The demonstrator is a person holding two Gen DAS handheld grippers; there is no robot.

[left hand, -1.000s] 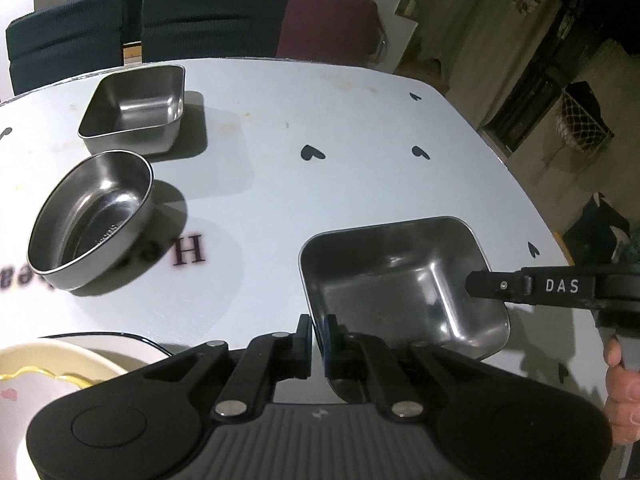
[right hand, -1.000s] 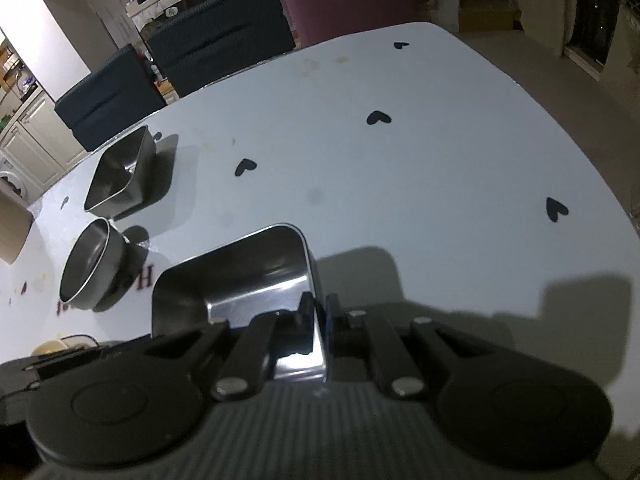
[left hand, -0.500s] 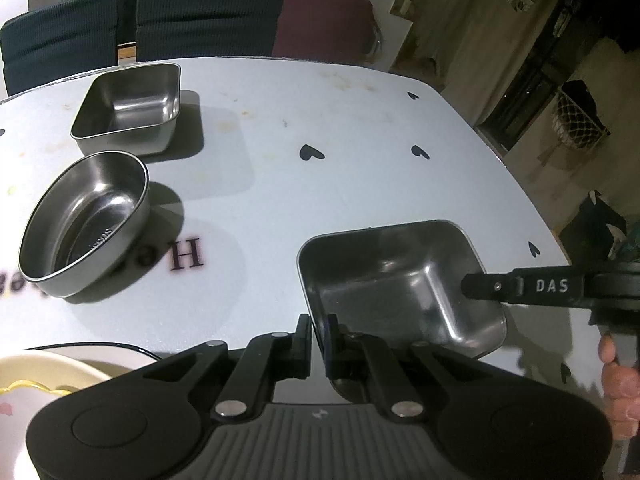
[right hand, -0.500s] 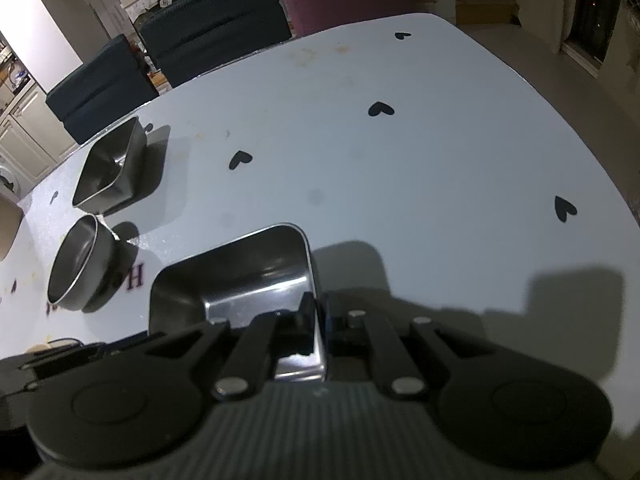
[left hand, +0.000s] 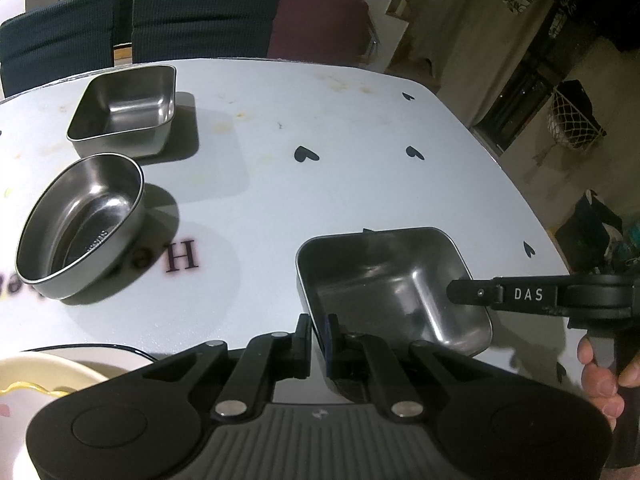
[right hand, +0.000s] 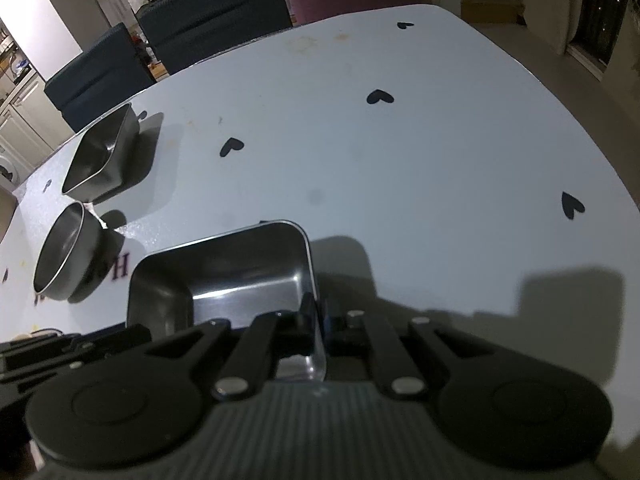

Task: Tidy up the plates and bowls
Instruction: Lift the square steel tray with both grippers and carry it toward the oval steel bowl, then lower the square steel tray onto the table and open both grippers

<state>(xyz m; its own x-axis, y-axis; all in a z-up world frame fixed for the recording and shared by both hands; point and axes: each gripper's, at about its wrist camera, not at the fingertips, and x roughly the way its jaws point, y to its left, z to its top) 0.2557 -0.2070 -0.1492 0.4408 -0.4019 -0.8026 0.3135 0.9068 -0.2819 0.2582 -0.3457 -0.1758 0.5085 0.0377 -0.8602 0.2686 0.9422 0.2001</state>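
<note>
Both grippers pinch one square steel bowl on the table: the left gripper its near-left rim, the right gripper its right rim. Whether the bowl touches the table is unclear.

Brushed, glossy metal on the square tray, the second square tray and the oval bowl. Matt pale worktop, faintly speckled. Matt black plastic on the left gripper, ribbed at the base. Ribbed cloth on the chairs.
</note>
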